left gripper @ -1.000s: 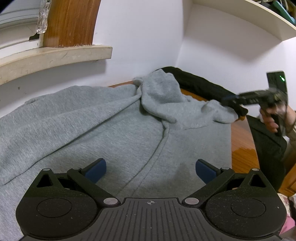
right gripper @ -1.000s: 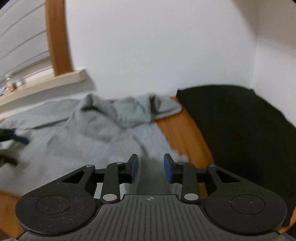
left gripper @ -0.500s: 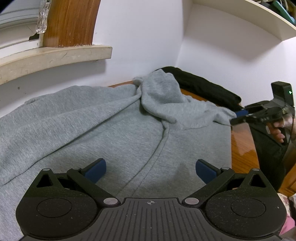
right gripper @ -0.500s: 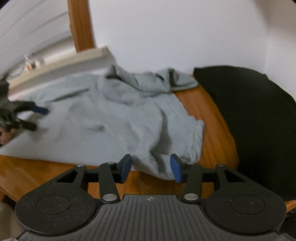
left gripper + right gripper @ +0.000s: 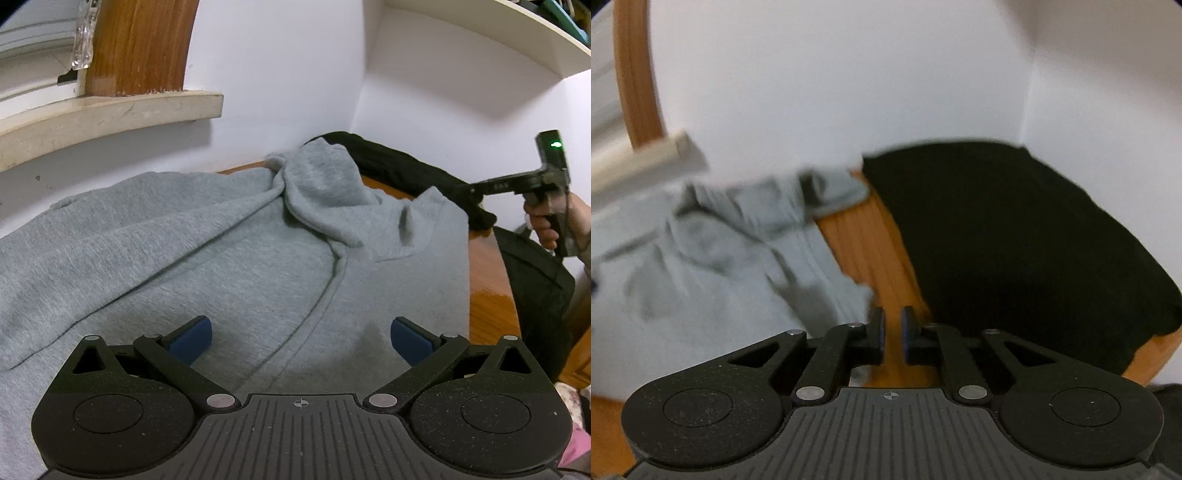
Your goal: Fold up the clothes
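We hold our left gripper (image 5: 301, 338) with jaws wide above the grey fleece hooded sweatshirt (image 5: 229, 251), which lies spread over the wooden table (image 5: 484, 295). Our right gripper (image 5: 893, 334), jaws nearly closed on nothing, hangs at the sweatshirt's right edge beside a black garment (image 5: 1015, 229).

One grey hoodie (image 5: 229, 258) and one black garment (image 5: 1015, 236) lie on one wooden table (image 5: 864, 251). Two grippers are in view: the left gripper (image 5: 301, 338) and the right gripper (image 5: 893, 334).
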`<state>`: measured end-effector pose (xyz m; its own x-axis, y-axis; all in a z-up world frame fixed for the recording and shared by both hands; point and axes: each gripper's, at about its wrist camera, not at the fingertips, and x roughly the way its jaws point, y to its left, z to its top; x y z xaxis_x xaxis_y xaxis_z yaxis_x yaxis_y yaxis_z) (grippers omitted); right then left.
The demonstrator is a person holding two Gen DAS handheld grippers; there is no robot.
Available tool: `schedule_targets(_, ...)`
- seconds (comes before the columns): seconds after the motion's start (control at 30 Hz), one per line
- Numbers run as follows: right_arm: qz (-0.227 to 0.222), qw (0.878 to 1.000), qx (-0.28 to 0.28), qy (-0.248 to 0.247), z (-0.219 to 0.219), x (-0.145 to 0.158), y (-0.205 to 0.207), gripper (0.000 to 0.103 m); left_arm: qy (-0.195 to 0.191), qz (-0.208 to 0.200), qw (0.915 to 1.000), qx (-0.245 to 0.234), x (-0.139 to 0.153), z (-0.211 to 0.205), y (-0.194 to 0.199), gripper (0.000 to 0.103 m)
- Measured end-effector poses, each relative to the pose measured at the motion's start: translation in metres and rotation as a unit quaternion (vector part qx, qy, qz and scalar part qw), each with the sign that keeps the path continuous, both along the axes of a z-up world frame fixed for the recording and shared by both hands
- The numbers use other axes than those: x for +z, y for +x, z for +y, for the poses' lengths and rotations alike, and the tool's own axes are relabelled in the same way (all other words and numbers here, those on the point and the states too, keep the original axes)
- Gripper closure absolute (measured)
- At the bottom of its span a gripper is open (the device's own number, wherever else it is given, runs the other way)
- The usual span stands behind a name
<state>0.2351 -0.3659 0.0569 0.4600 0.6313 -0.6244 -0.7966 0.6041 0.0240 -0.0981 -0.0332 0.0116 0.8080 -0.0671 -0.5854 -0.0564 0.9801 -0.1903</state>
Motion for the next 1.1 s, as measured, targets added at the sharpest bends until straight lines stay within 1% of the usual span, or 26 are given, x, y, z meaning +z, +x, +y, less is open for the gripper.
schedule_targets(0.07, -0.011, 1.000, 0.021, 0.017, 0.007, -0.003, -0.015, 0.089, 0.012, -0.001, 0.9996, 0.025, 0.003, 0.000, -0.005, 0.000)
schedule_targets(0.17, -0.020, 0.997, 0.061, 0.040, 0.021, -0.010, -0.038, 0.080, 0.026, 0.002, 0.9975, 0.065, 0.011, 0.005, -0.020, 0.000)
schedule_targets(0.23, -0.025, 0.994, 0.087, 0.056, 0.031, -0.015, -0.054, 0.068, 0.036, -0.001, 0.9957, 0.086, 0.016, 0.010, -0.044, 0.000)
schedule_targets(0.27, -0.028, 0.993, 0.098, 0.061, 0.036, -0.018, -0.060, 0.066, 0.042, -0.003, 0.9945, 0.096, 0.019, 0.013, -0.057, 0.000)
schedule_targets(0.33, -0.035, 0.993, 0.099, 0.054, 0.041, -0.029, -0.064, 0.064, 0.047, -0.004, 0.9915, 0.121, 0.023, 0.020, -0.087, 0.000)
schedule_targets(0.43, -0.026, 0.995, 0.073, 0.058, 0.034, -0.040, -0.054, 0.064, 0.047, -0.008, 0.9843, 0.170, 0.028, 0.035, -0.139, 0.000)
schedule_targets(0.5, -0.033, 0.997, 0.042, 0.055, 0.024, -0.048, -0.048, 0.064, 0.053, -0.006, 0.9788, 0.198, 0.031, 0.044, -0.160, 0.000)
schedule_targets(0.6, -0.028, 0.996, 0.035, 0.075, 0.005, -0.053, -0.048, 0.064, 0.061, -0.002, 0.9695, 0.237, 0.036, 0.056, -0.188, 0.000)
schedule_targets(0.73, -0.060, 0.996, 0.036, 0.063, -0.006, -0.056, -0.061, 0.065, 0.071, -0.001, 0.9640, 0.256, 0.043, 0.062, -0.208, 0.000)
schedule_targets(0.83, -0.054, 0.996, 0.036, 0.062, -0.006, -0.054, -0.061, 0.064, 0.069, 0.002, 0.9651, 0.253, 0.042, 0.061, -0.212, 0.000)
schedule_targets(0.93, -0.051, 0.997, 0.039, 0.052, 0.000, -0.049, -0.059, 0.064, 0.073, -0.009, 0.9666, 0.246, 0.047, 0.058, -0.203, 0.000)
schedule_targets(1.03, -0.036, 0.996, 0.037, 0.079, 0.002, -0.038, -0.059, 0.062, 0.071, -0.021, 0.9715, 0.225, 0.050, 0.052, -0.186, 0.000)
schedule_targets(1.07, -0.036, 0.995, 0.039, 0.088, 0.004, -0.034, -0.060, 0.060, 0.071, -0.022, 0.9730, 0.219, 0.050, 0.050, -0.178, 0.000)
schedule_targets(1.1, -0.036, 0.994, 0.044, 0.092, 0.009, -0.032, -0.062, 0.057, 0.071, -0.022, 0.9742, 0.213, 0.050, 0.048, -0.168, 0.000)
